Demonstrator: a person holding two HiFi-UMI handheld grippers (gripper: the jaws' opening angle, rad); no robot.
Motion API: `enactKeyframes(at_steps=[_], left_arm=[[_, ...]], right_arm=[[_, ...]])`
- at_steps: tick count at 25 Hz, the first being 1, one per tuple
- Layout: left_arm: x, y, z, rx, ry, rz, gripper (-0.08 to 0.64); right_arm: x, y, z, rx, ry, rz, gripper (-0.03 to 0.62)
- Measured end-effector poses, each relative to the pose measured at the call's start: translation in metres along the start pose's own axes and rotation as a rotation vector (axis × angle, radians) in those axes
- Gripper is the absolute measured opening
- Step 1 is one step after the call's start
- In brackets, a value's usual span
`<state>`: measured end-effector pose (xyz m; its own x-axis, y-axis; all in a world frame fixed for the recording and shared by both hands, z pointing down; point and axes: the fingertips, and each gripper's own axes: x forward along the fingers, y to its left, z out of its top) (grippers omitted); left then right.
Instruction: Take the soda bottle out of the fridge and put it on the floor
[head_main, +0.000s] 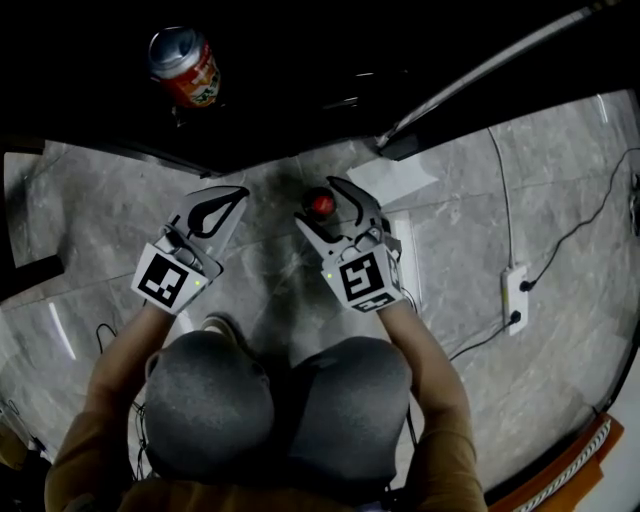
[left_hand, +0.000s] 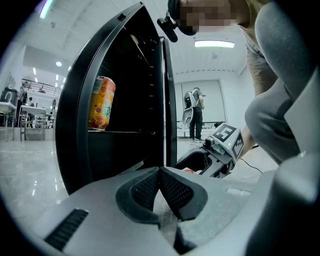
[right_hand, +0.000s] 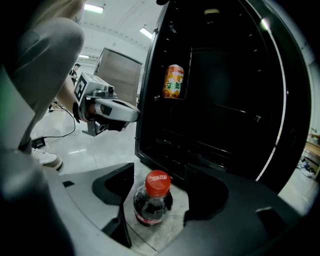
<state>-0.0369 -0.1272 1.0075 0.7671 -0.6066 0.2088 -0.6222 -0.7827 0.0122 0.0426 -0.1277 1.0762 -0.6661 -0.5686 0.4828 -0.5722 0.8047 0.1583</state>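
Bottle cap: white script runs across the red cap (right_hand: 158, 183) of the soda bottle (right_hand: 150, 206); too small to read.
Can label: the orange can (right_hand: 173, 81) on the fridge shelf (right_hand: 172, 98) carries green and red print, illegible.
Cubes: the left marker cube (head_main: 165, 279) and the right marker cube (head_main: 362, 279) show black-and-white square patterns, not lettering.
Readable text: none.

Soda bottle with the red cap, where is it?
The soda bottle stands on the floor between the right gripper and its open jaws, just in front of the open fridge.
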Motion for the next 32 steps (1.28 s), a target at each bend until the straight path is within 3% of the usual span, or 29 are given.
enactKeyframes(at_steps=[9,11,17,20,23,26,29,32], left_arm=[[0.007,0.001,-0.002,-0.032,-0.016,-0.006,0.002],[0.011,0.000,-0.001,-0.031,-0.023,-0.011,0.002],[0.015,-0.009,0.000,-0.042,-0.010,-0.040,0.002],[0.011,-0.013,0.005,-0.091,0.023,-0.041,0.002],[0.007,-0.034,0.035,-0.126,0.031,-0.078,0.002],[0.003,-0.069,0.074,-0.094,0.048,-0.126,0.002],[-0.003,-0.076,0.112,-0.045,0.078,-0.106,0.002],[-0.016,-0.081,0.155,-0.058,0.092,-0.106,0.002]], right_arm=[[-0.020,-0.012,0.042,-0.023,-0.064,0.002,0.294],[-0.024,-0.020,0.045,-0.018,-0.083,-0.016,0.230],[-0.036,-0.043,0.039,0.032,-0.077,-0.089,0.146],[-0.044,-0.048,0.040,0.109,-0.060,-0.124,0.034],[-0.057,-0.044,0.050,0.128,0.001,-0.127,0.006],[-0.071,-0.039,0.069,0.142,0.019,-0.131,0.002],[-0.093,-0.045,0.093,0.184,0.020,-0.153,0.000],[-0.124,-0.054,0.117,0.210,0.035,-0.181,0.000]])
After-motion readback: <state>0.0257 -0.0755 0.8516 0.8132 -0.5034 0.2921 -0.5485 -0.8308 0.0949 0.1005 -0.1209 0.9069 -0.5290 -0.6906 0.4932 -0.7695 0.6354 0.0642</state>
